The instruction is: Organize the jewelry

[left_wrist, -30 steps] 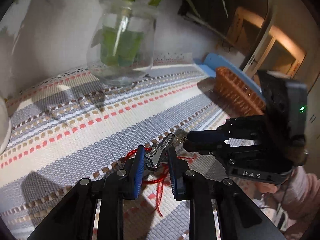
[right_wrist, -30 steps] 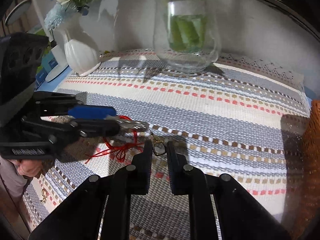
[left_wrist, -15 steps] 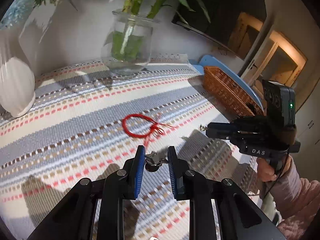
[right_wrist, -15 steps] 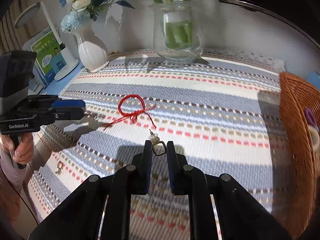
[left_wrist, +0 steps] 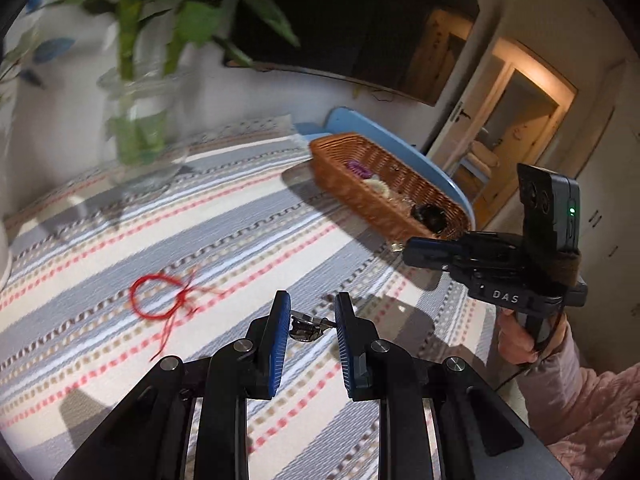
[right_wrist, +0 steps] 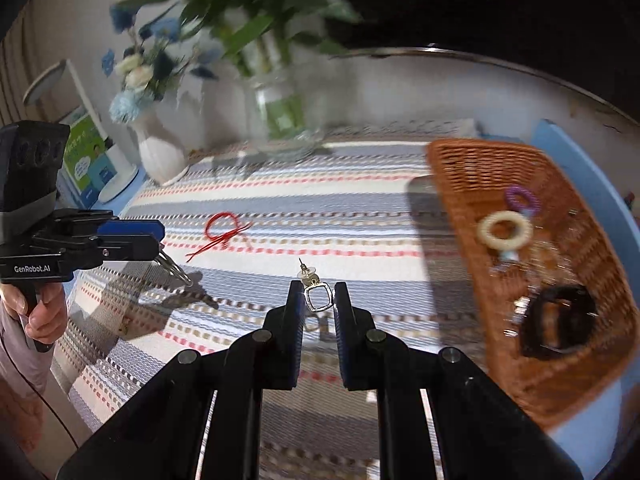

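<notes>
Above the striped cloth (right_wrist: 360,200), the right gripper (right_wrist: 318,304) clamps a square-looped earring (right_wrist: 318,300) and the left gripper (left_wrist: 310,322) pinches a small metal clasp (left_wrist: 306,326), with the red string bracelet (left_wrist: 158,296) lying farther out and the wicker basket (right_wrist: 472,168) holding rings beyond.
</notes>
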The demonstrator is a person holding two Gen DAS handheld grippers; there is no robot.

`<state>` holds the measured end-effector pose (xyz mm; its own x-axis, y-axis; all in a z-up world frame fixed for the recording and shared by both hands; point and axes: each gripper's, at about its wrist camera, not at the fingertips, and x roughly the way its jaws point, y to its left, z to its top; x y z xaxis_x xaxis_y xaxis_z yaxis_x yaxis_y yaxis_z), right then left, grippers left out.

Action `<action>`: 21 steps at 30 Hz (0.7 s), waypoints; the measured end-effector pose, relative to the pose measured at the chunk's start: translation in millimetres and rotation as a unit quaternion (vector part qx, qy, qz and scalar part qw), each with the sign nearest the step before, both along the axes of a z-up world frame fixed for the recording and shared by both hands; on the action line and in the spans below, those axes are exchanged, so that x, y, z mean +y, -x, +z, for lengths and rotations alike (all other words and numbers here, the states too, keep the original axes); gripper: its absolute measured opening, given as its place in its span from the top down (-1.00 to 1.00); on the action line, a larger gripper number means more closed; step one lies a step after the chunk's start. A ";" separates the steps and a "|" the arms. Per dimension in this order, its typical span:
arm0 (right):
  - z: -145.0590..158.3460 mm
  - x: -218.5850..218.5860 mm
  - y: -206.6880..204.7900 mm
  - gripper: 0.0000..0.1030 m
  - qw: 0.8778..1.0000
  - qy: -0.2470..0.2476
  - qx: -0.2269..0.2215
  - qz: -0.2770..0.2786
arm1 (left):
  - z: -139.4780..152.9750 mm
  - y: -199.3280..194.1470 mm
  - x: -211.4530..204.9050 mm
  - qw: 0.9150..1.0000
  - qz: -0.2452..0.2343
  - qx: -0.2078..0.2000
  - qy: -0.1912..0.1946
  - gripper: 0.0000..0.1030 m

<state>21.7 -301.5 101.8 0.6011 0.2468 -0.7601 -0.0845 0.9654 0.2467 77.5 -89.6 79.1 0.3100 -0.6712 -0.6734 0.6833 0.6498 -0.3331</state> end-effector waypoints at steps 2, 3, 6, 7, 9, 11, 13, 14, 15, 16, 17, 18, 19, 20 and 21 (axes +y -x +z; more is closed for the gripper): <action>5.3 -16.9 11.2 0.69 1.000 -0.006 -0.010 -0.016 | 5.6 -0.5 -13.7 1.000 -0.011 0.000 -0.001 0.56; 7.9 -25.1 15.9 0.69 1.000 -0.009 -0.014 -0.026 | 8.1 -0.4 -19.9 1.000 -0.015 -0.002 -0.002 0.56; 15.3 -54.6 27.3 0.69 0.998 -0.016 -0.025 -0.058 | 18.0 -3.3 -45.4 0.999 -0.031 -0.011 -0.004 0.56; 17.7 -64.3 29.6 0.69 0.997 -0.015 -0.028 -0.069 | 21.2 -4.9 -56.1 0.999 -0.038 -0.013 -0.003 0.56; 22.3 -88.6 36.4 0.69 0.995 -0.014 -0.035 -0.097 | 25.8 -9.2 -75.3 0.999 -0.048 -0.016 0.002 0.56; 25.4 -113.5 42.3 0.69 0.991 -0.010 -0.040 -0.125 | 29.1 -18.1 -98.2 0.998 -0.052 -0.016 0.013 0.56; 25.1 -133.2 43.9 0.69 0.988 -0.016 -0.044 -0.149 | 29.4 -29.3 -114.5 0.999 -0.040 -0.011 0.029 0.56; 23.8 -144.7 45.1 0.69 0.986 -0.024 -0.043 -0.159 | 28.7 -36.8 -124.3 0.998 -0.039 -0.002 0.043 0.56; 21.2 -157.1 45.4 0.69 0.984 -0.030 -0.038 -0.172 | 28.0 -41.4 -131.8 0.998 -0.039 0.003 0.051 0.56; 18.3 -168.2 45.6 0.69 0.981 -0.029 -0.032 -0.188 | 26.6 -47.8 -141.6 0.997 -0.038 0.008 0.060 0.56; 16.4 -174.4 46.1 0.69 0.980 -0.028 -0.029 -0.196 | 25.0 -52.2 -149.3 0.997 -0.036 0.011 0.064 0.56; 13.6 -183.7 47.1 0.69 0.978 -0.029 -0.025 -0.207 | 22.4 -58.0 -160.9 0.997 -0.034 0.013 0.066 0.56; 11.7 -190.7 48.4 0.69 0.976 -0.032 -0.022 -0.213 | 20.9 -61.2 -168.9 0.997 -0.033 0.013 0.065 0.56; 7.8 -199.8 49.7 0.69 0.974 -0.039 -0.018 -0.222 | 18.7 -65.5 -176.5 0.997 -0.032 0.012 0.063 0.56; 5.4 -204.5 50.5 0.69 0.973 -0.041 -0.016 -0.227 | 15.2 -70.6 -187.1 0.998 -0.031 0.011 0.061 0.56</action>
<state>-28.8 -506.0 107.3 0.6850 0.0088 -0.7285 0.3381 0.8819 0.3285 148.1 -276.7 94.3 0.2506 -0.7656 -0.5924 0.7129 0.5600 -0.4221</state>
